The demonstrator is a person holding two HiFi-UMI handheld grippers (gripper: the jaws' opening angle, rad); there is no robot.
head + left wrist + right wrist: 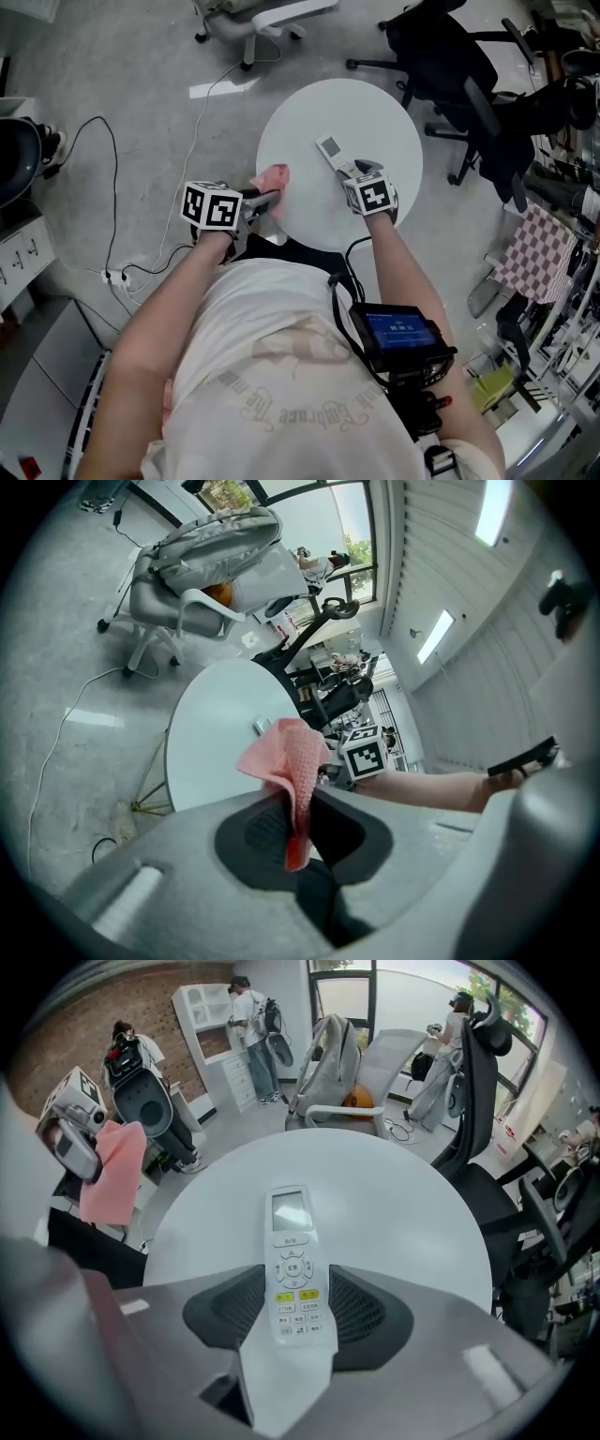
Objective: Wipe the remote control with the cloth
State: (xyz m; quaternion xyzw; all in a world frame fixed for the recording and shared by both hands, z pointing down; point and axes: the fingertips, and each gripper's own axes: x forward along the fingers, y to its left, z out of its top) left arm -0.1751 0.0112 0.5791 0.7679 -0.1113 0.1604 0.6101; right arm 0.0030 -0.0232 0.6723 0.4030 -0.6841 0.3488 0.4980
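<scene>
1. The left gripper [265,200] pinches the pink cloth [274,176] at the table [375,112] edge.
2. The right gripper [353,172] squeezes the white remote control [332,150], which lies on the round table.

Looking at a round white counter [366,108], standing on a grey floor [141,75]. Seeing a white remote control [331,150] lying flat on the top, keys facing up, screen end pointing to the counter's middle, key end reaching toward the near right edge. Noticing also a thin white cable [200,117] running over the floor just beside the counter's left side, and a white office chair [272,19] standing behind it.
</scene>
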